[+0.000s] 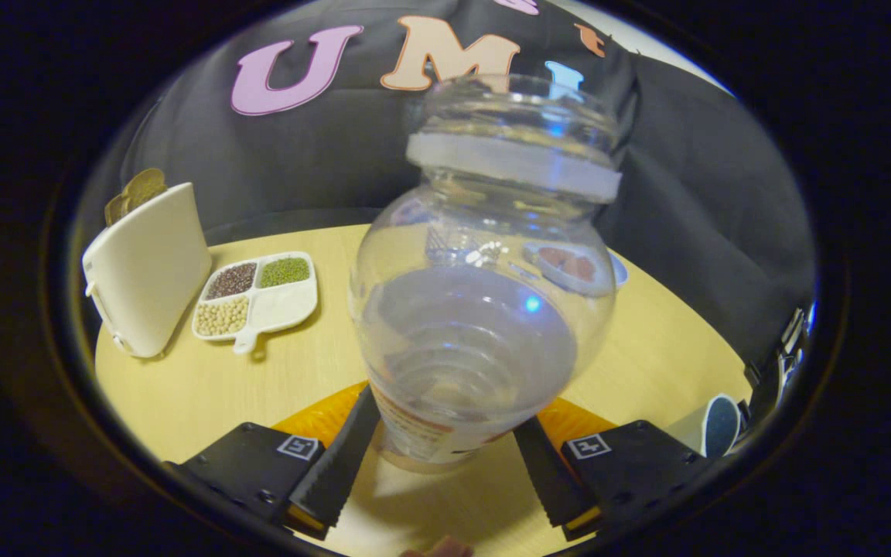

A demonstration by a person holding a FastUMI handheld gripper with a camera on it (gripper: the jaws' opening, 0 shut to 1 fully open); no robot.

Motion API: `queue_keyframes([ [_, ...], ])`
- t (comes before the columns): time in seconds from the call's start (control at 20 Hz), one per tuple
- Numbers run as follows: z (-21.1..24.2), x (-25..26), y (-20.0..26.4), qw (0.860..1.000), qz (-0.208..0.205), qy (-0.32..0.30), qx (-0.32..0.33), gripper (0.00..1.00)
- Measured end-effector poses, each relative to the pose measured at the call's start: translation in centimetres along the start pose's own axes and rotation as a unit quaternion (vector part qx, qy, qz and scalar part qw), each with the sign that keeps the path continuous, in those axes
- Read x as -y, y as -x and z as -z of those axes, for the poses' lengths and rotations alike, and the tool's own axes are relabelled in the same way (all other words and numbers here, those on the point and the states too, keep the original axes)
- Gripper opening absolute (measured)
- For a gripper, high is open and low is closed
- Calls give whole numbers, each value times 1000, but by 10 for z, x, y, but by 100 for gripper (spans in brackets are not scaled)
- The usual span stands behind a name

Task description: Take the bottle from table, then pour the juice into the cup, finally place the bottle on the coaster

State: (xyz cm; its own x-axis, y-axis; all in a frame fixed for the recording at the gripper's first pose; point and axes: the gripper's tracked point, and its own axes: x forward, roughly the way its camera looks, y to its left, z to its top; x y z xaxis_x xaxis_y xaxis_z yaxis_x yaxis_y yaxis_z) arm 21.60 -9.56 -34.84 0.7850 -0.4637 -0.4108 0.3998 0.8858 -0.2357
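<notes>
Gripper [445, 452] pinches the clear bottle [484, 309] low on its labelled body, both fingers pressing. Thin plastic, probably light and slick; orange coaster [322, 418] lies just beneath the bottle.

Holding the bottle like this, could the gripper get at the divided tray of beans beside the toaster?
Probably not: the gripper has both fingers pressed on the bottle, so it is occupied. The tray itself lies unobstructed on the table.

The gripper [445, 441] points toward twelve o'clock, level over the table, its two fingers [341, 456] angled inward from seven and five o'clock. Both press against the lower sides of the bottle [480, 309], which stands upright between them, clamped at its base.
</notes>
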Motion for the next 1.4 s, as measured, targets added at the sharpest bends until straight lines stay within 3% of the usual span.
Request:
queue_keyframes([
  [0.1,0,2,4,1000,1,-4,2,99],
  [0.45,10,7,24,1000,-8,-3,-8,99],
  [0.9,25,7,81,996,-74,40,-18,99],
  [1.15,-2,28,130,993,-113,38,6,99],
  [1.4,-58,48,175,987,-149,38,50,99],
])
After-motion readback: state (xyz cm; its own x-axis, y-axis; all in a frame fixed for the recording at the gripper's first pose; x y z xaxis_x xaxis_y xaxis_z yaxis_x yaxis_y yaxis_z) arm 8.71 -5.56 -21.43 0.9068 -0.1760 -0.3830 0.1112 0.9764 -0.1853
